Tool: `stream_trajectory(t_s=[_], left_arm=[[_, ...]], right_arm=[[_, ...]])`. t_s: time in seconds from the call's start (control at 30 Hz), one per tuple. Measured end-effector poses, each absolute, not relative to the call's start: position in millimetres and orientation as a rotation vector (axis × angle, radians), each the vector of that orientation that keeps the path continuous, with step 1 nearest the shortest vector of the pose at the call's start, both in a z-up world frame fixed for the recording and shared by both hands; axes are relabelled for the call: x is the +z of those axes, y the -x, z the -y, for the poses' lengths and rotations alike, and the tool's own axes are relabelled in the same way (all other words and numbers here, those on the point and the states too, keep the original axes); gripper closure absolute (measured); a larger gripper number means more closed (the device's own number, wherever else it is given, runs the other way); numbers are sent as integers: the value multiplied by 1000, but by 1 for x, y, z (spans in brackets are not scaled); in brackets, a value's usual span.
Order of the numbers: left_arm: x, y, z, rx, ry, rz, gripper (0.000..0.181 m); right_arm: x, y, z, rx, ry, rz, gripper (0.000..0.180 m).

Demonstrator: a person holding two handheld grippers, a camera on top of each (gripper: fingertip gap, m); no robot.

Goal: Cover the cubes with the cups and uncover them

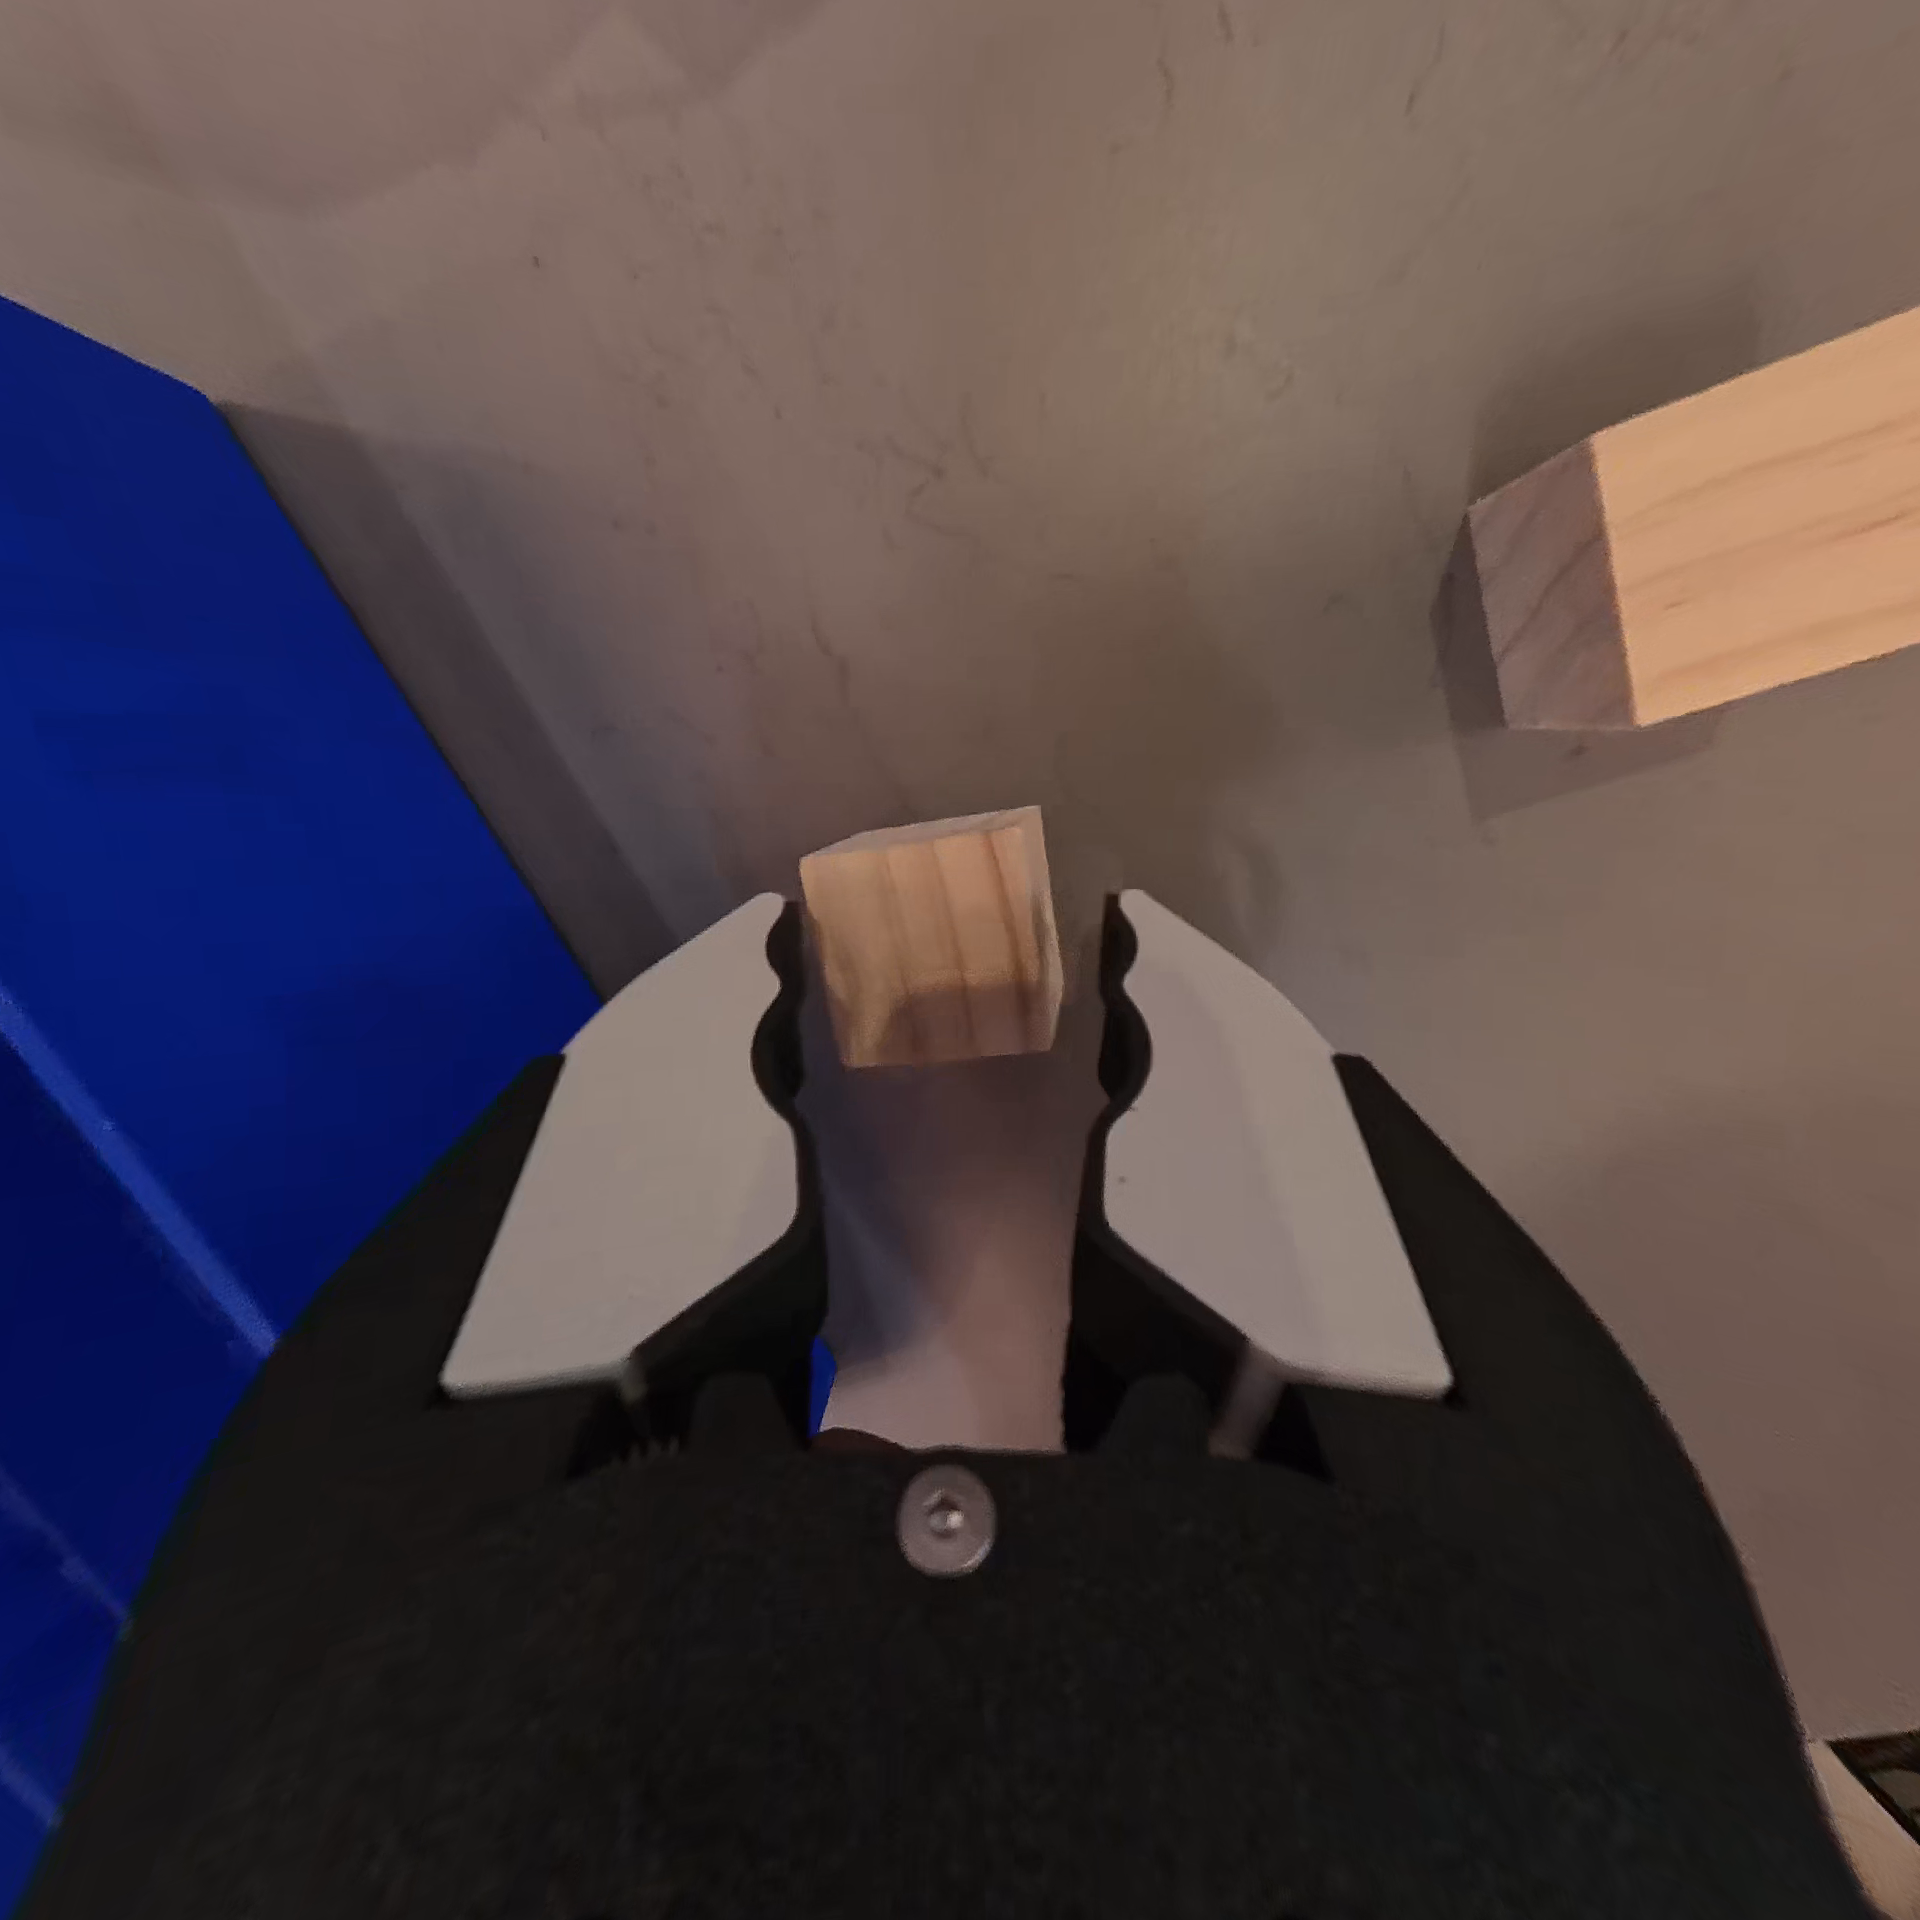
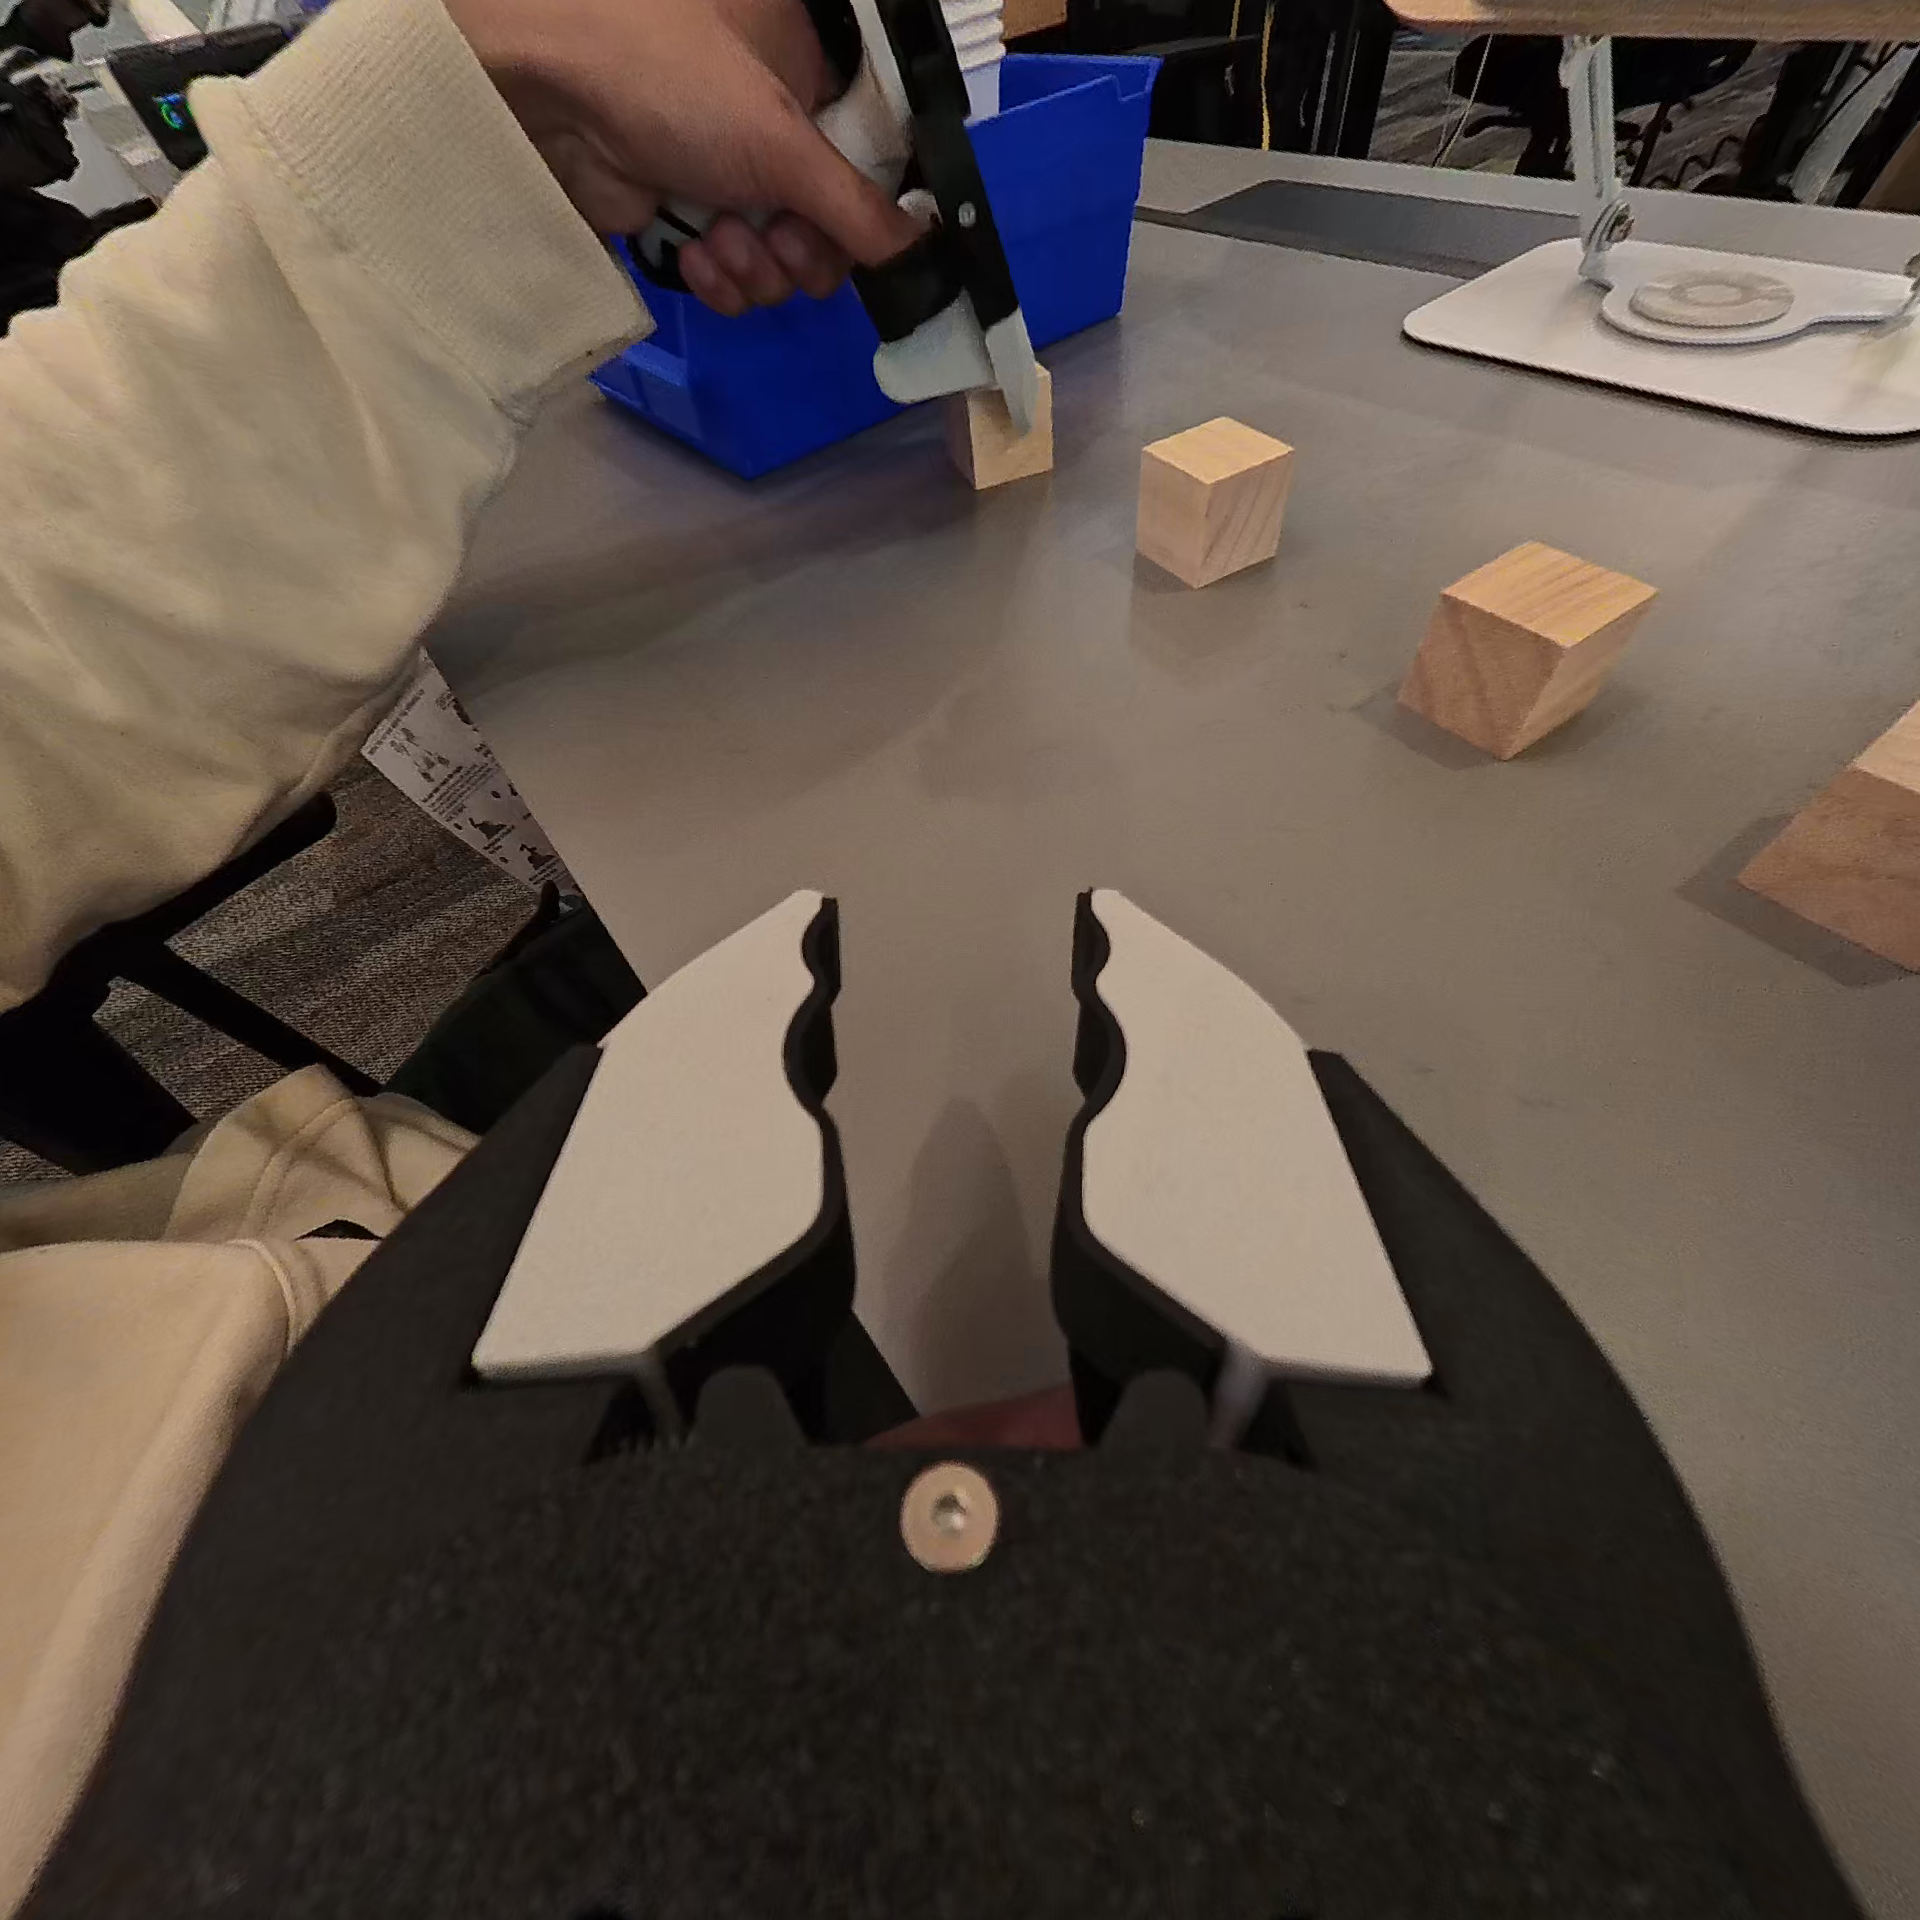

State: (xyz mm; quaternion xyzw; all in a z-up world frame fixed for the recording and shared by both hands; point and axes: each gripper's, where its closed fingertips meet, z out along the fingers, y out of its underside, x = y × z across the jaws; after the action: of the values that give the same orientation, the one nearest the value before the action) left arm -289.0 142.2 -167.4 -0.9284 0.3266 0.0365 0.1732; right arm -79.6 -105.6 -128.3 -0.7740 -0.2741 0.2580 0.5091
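My left gripper [image 1: 948, 906] is open and points down, with its fingers on either side of a small wooden cube [image 1: 935, 940] that stands on the grey table [image 1: 935, 416]. Small gaps show on both sides of the cube. The right wrist view shows this gripper [image 2: 982, 390] over the same cube [image 2: 1000, 449] beside the blue bin. My right gripper [image 2: 956, 902] is open and empty above the table's near part. A stack of white cups [image 2: 977, 36] stands in the bin, mostly hidden behind the hand.
The blue bin [image 2: 810, 353] stands at the table's far left; it also shows in the left wrist view [image 1: 208, 831]. More cubes stand to the right: one [image 2: 1216, 499], a tilted one [image 2: 1522, 649], one at the edge [image 2: 1849, 842]. A white stand base [image 2: 1662, 332] is at the far right.
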Motion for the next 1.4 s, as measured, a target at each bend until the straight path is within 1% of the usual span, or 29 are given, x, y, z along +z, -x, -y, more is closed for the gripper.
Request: stream_trajectory(t_s=[0.03,0.1,0.3,0.37,0.4,0.43,0.5,0.57,0.63,0.73,0.8,0.9,0.97,1.03,1.1,1.17,1.23,1.3,1.4], left_arm=[[-163,287,-141,89,2616,-920,124],[-143,286,-140,76,2550,-891,122],[-46,284,-97,-196,2161,-760,119],[-26,287,-74,-309,2027,-656,117],[-24,289,-60,-377,1963,-592,119],[-29,289,-44,-449,1924,-537,123],[-58,287,-14,-549,1933,-482,123],[-94,288,10,-563,1993,-465,123],[-117,287,29,-587,2038,-465,124],[-128,290,42,-569,2069,-479,125],[-133,290,48,-565,2095,-505,130],[-128,282,50,-623,2093,-532,128],[-113,290,37,-556,2080,-547,124],[-88,309,10,-432,2051,-550,125],[-69,328,-18,-322,2099,-639,131],[-56,347,-50,-204,2168,-789,131],[-40,375,-98,43,2152,-937,133],[-31,402,-150,292,2109,-1076,133],[-43,422,-200,318,2249,-1178,137]], right_arm=[[-129,79,106,619,1866,662,137],[-129,79,105,614,1867,661,137],[-121,72,101,597,1829,619,137],[-116,68,99,592,1813,583,137],[-115,65,97,590,1810,564,137],[-114,63,96,584,1807,547,137],[-112,58,93,567,1801,520,137],[-111,56,92,554,1793,516,137],[-112,55,90,536,1799,523,137],[-112,56,90,514,1798,540,137],[-114,57,91,501,1804,553,137],[-119,60,90,497,1817,564,137],[-122,61,91,507,1828,568,137],[-124,62,91,510,1833,574,138],[-125,63,91,513,1834,578,138],[-126,63,91,520,1836,581,139],[-127,61,90,520,1838,579,139],[-129,60,89,524,1845,572,139],[-129,56,88,521,1848,560,140]])
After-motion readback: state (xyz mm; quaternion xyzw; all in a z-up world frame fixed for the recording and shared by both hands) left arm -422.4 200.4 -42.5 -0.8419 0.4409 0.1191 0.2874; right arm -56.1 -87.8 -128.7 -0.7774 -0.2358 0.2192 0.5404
